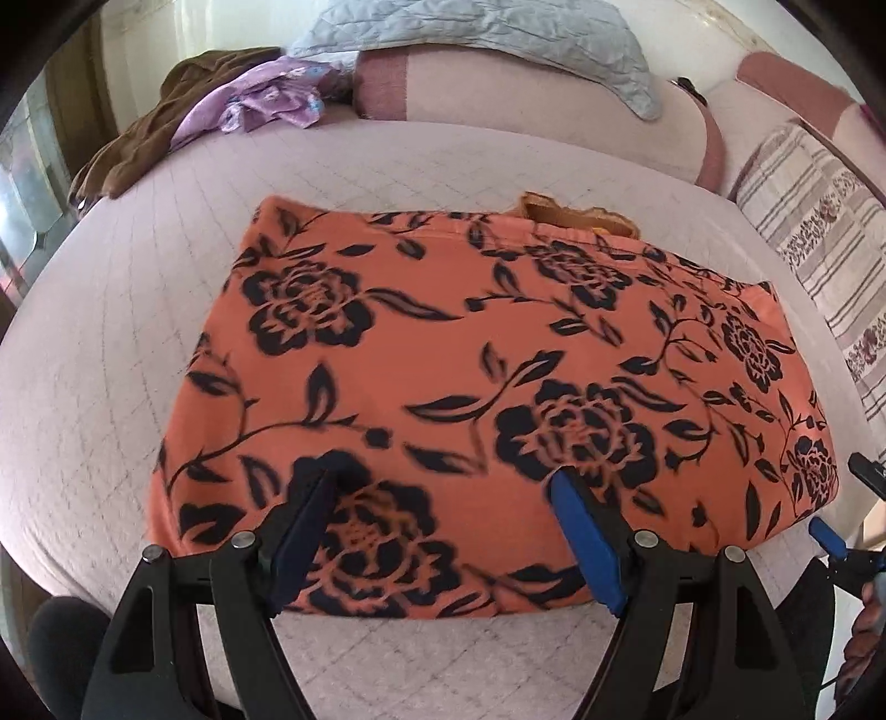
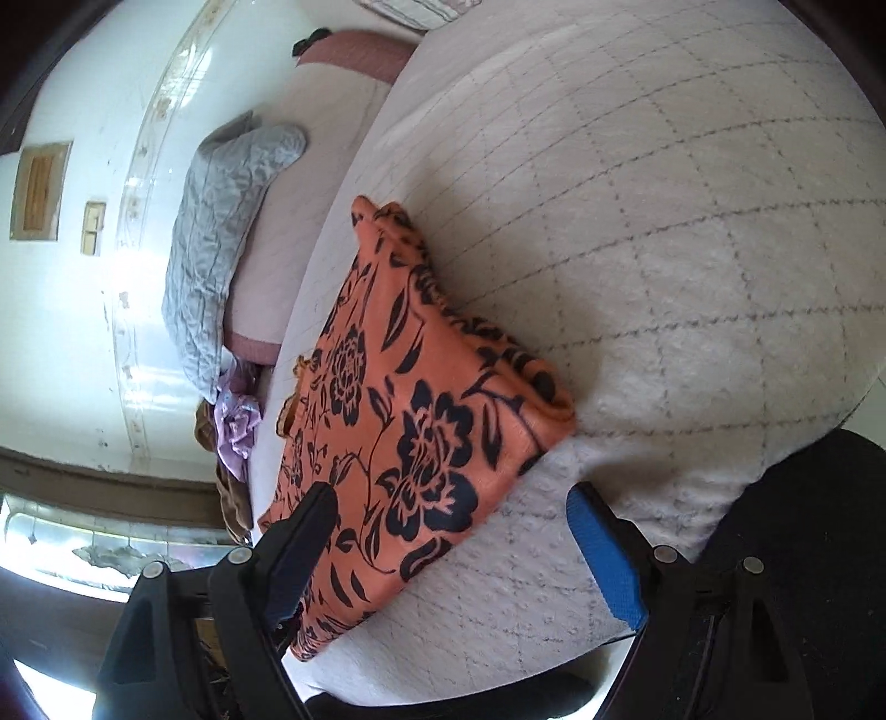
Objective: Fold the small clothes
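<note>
Lying flat on the quilted white bedcover (image 1: 111,343), the folded orange garment (image 1: 443,354) with black roses is the landmark. Above its near edge the left gripper (image 1: 448,476) hangs with its jaws spread wide and nothing between the pads. Over the garment's right-hand corner the right gripper (image 2: 454,498) is rolled sideways, jaws likewise wide apart and holding nothing. Beyond the garment's far edge a grey quilted pillow (image 1: 498,39) lies; off its far left corner sits a heap of purple and brown clothes (image 1: 221,111)
</note>
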